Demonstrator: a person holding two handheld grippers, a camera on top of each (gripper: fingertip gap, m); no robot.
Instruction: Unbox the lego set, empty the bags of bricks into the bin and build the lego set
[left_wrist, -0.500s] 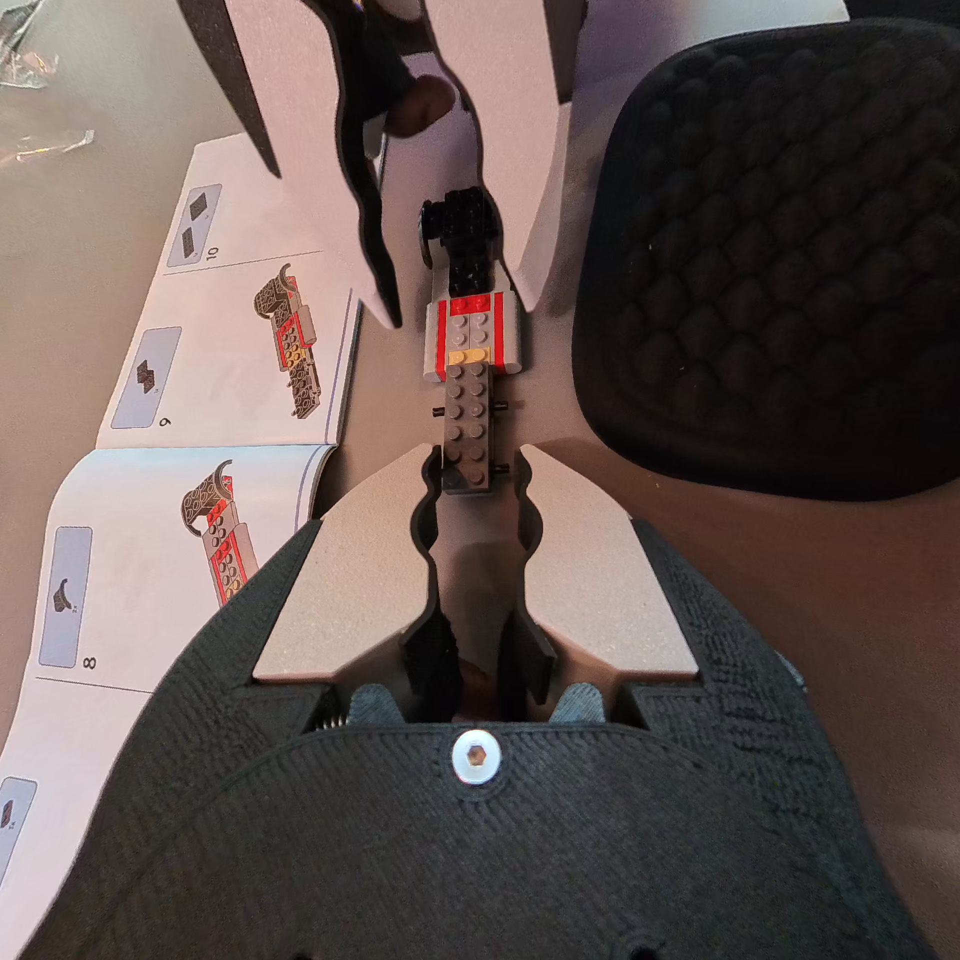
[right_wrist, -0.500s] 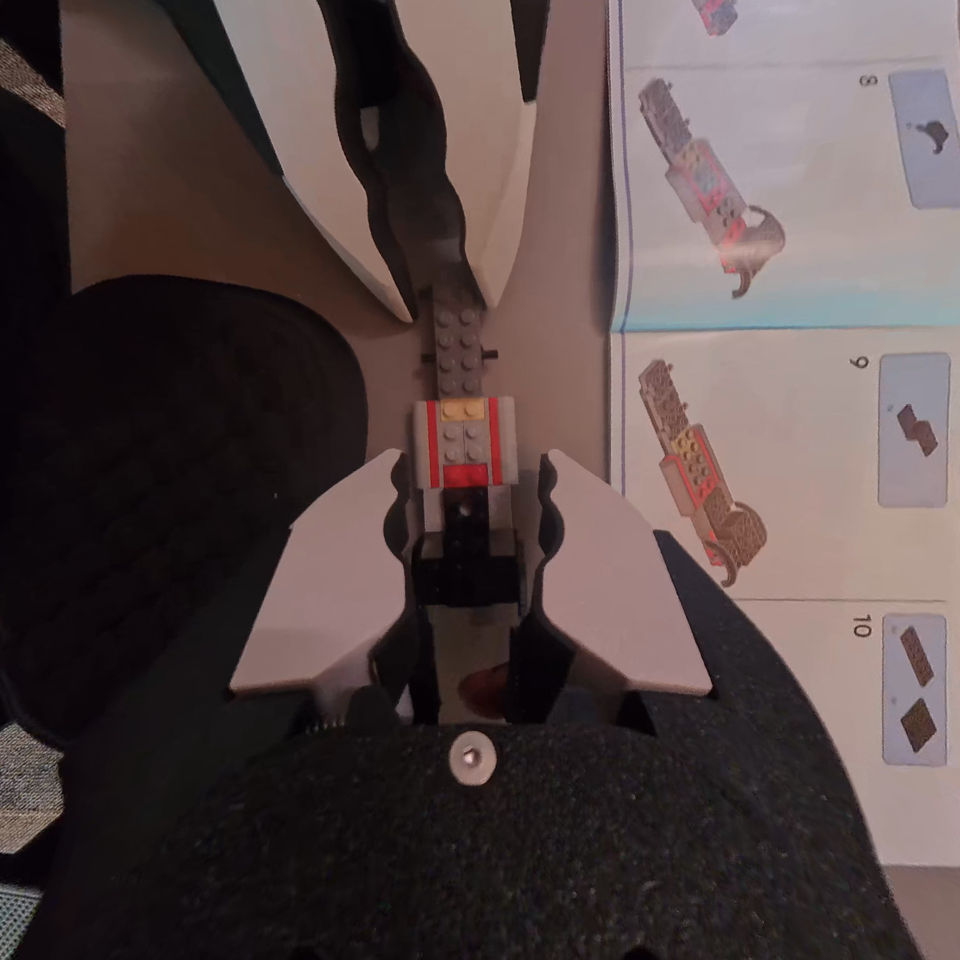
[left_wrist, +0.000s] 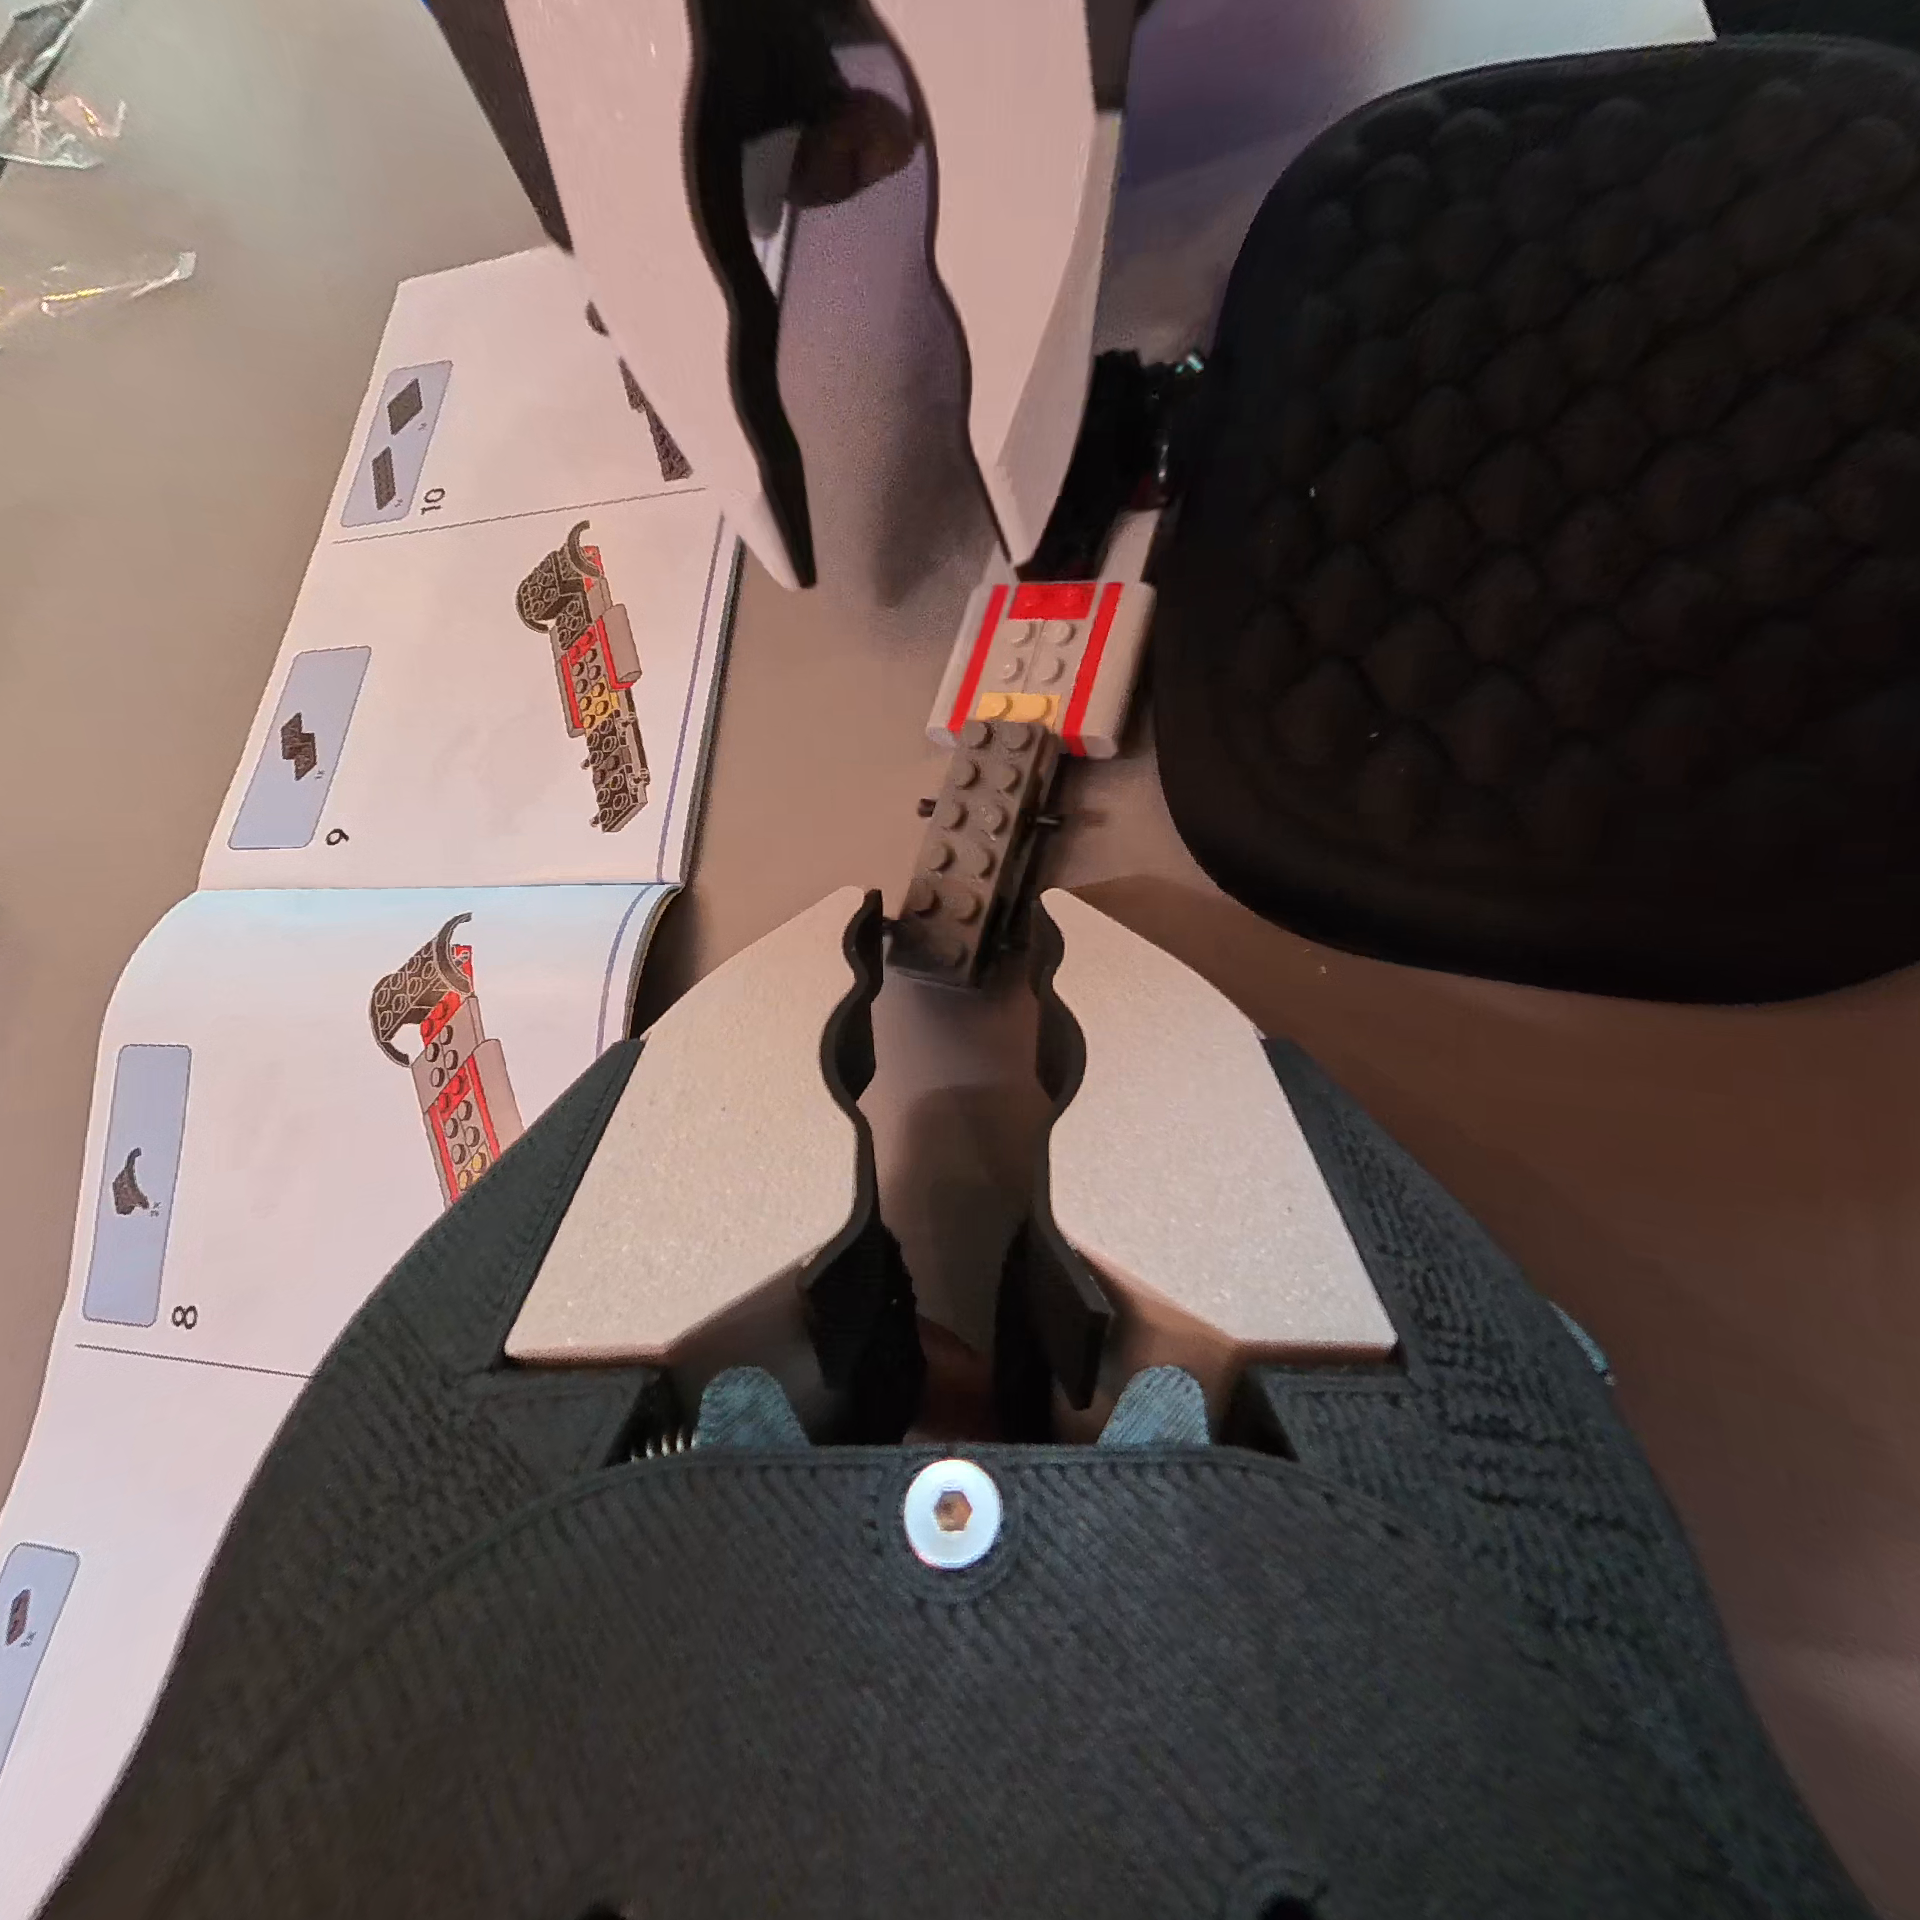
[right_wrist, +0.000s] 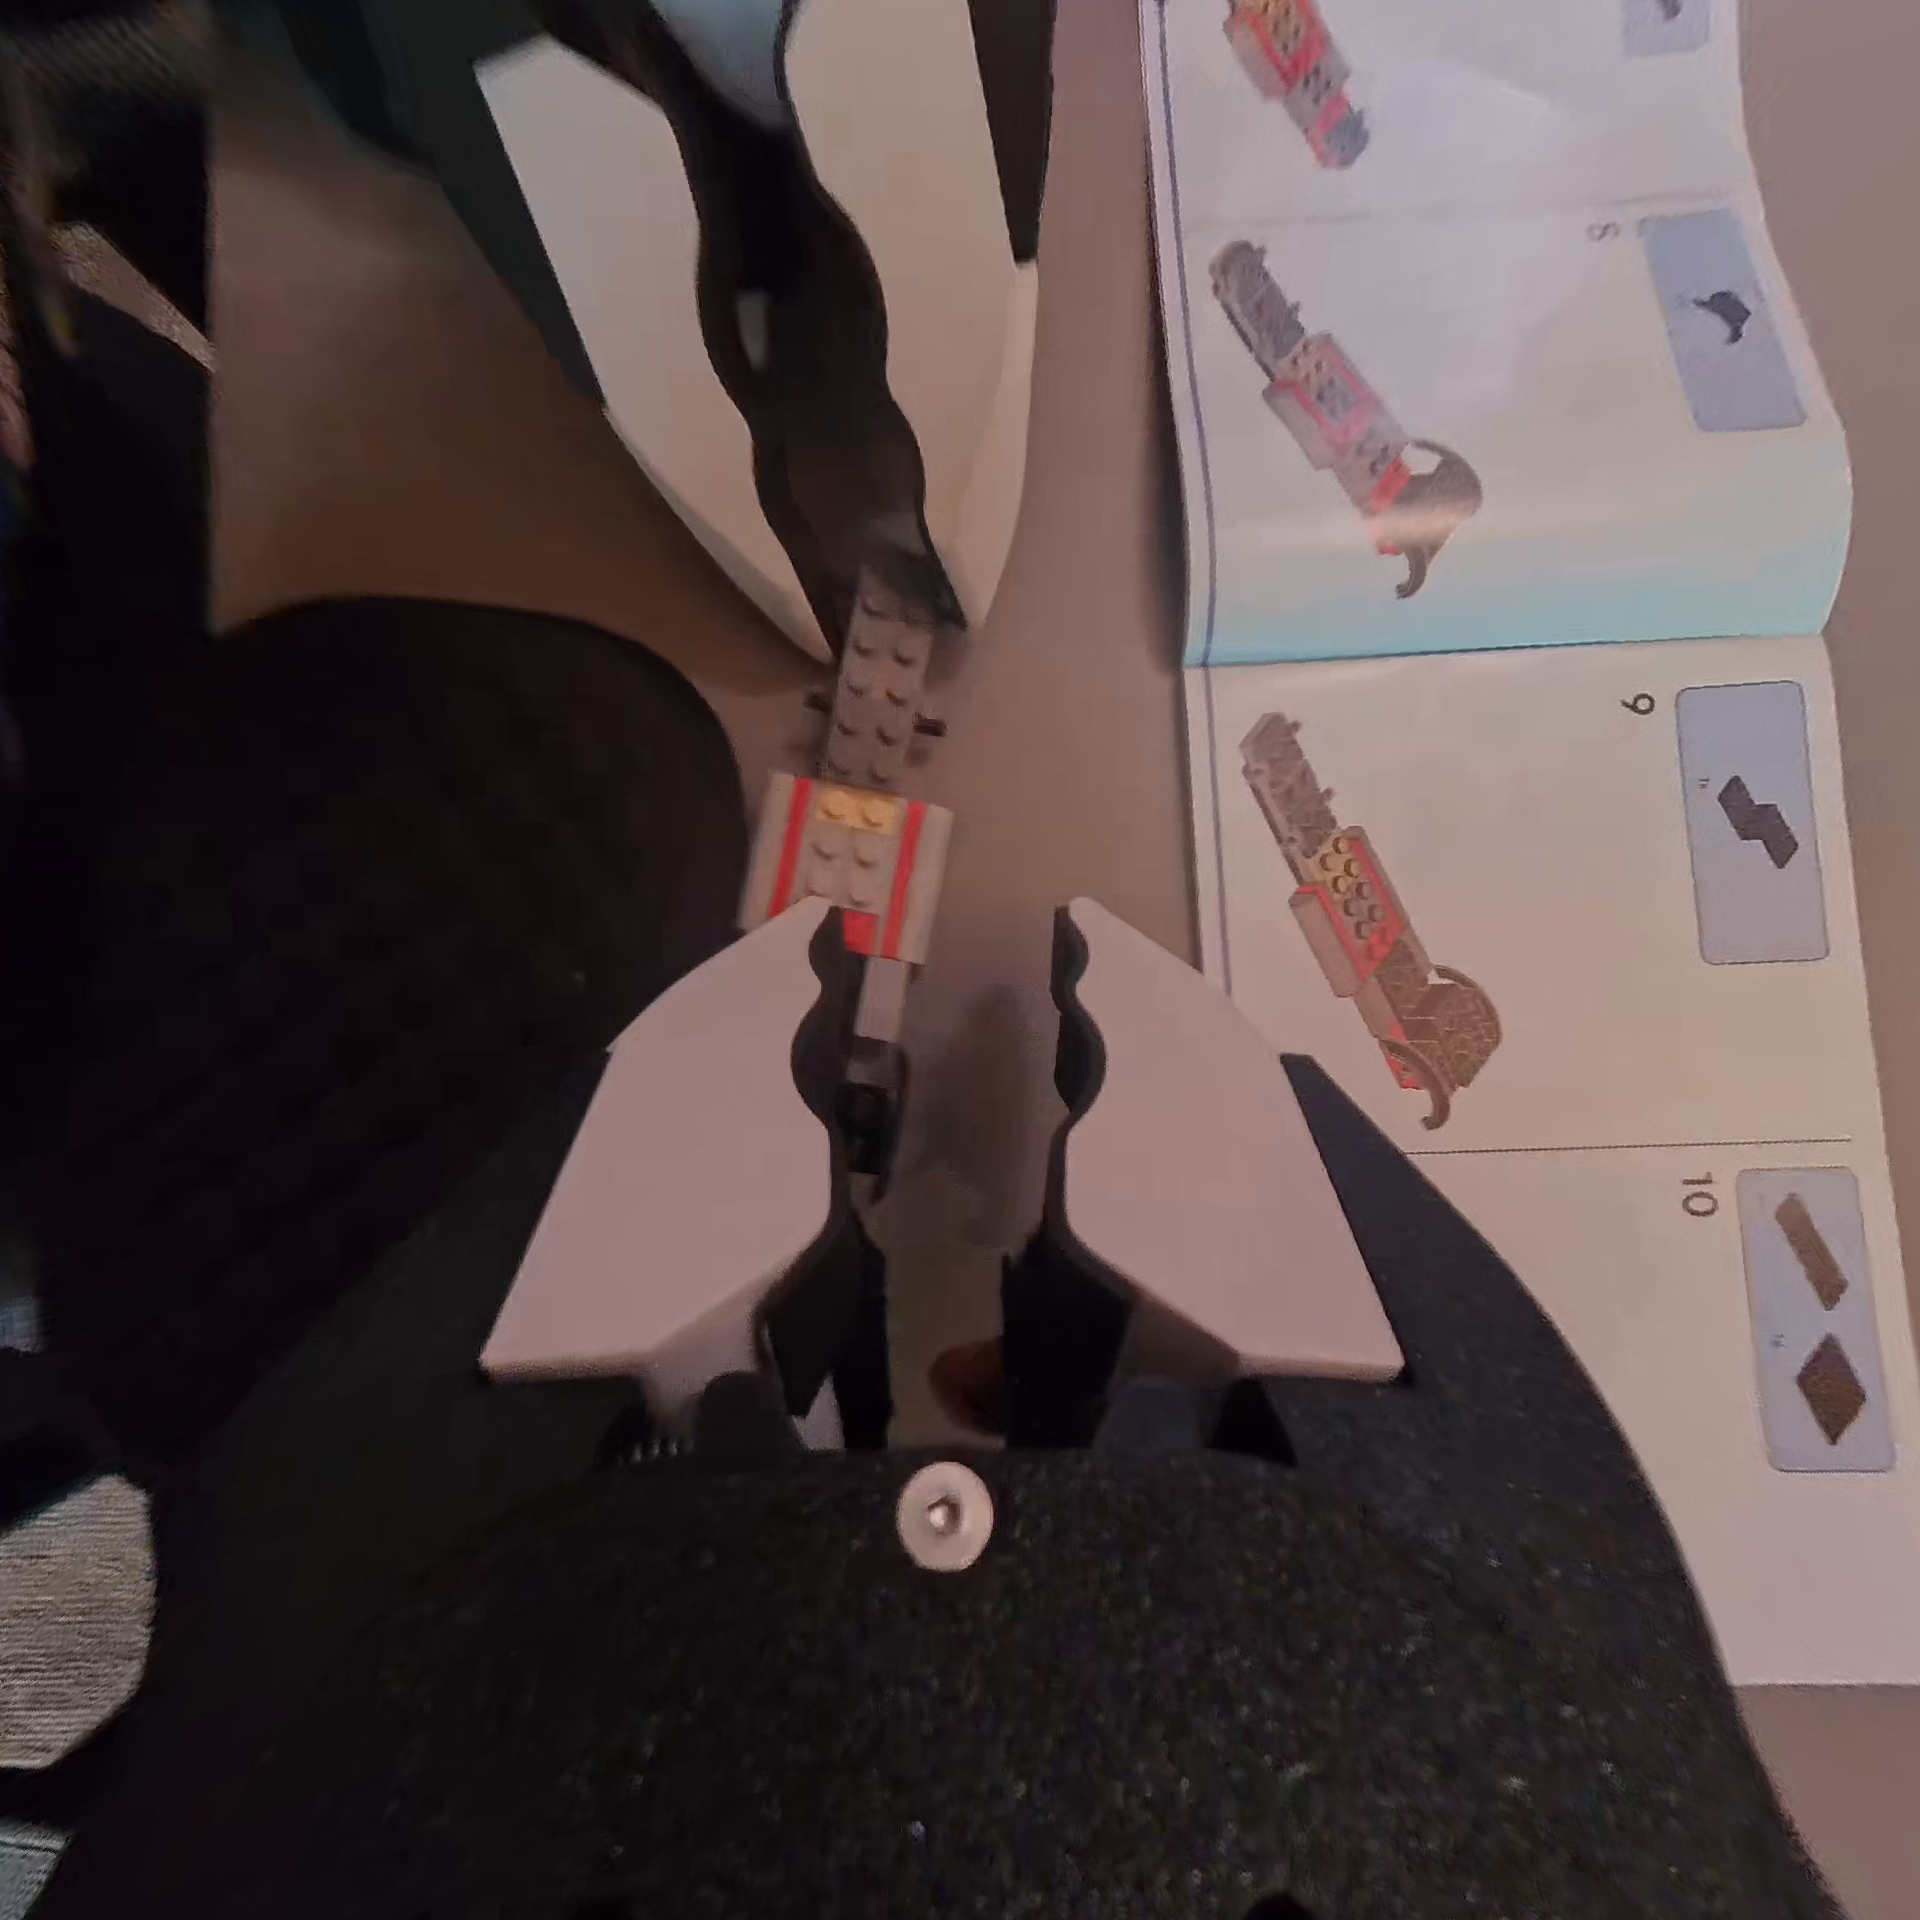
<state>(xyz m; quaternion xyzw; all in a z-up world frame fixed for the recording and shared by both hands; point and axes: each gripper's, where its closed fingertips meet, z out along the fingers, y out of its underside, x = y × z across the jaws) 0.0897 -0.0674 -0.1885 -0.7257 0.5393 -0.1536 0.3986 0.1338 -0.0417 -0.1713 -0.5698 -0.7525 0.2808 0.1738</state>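
Observation:
The partly built lego model (left_wrist: 1039, 665) lies on the brown table. It has a grey studded plate, a grey and red middle and a black far end. My left gripper (left_wrist: 956, 909) is shut on the near end of the grey plate. It shows from the other side in the right wrist view (right_wrist: 894, 613). My right gripper (right_wrist: 940, 914) is open and holds nothing. The model (right_wrist: 852, 852) passes under it close to its left finger (right_wrist: 727, 1091). In the left wrist view the right gripper (left_wrist: 904, 566) hangs left of the model's black end.
An open instruction booklet (left_wrist: 468, 675) lies beside the model, also in the right wrist view (right_wrist: 1507, 831). A black quilted pad (left_wrist: 1558, 520) sits on the model's other side, almost touching it. Clear plastic wrap (left_wrist: 62, 156) lies at the far left. The left gripper's tips are roughly 6 cm from the right gripper's.
My right gripper has come off the model's black end and shifted sideways. The model has swung at an angle, its far end toward the black pad. My left gripper keeps its hold.

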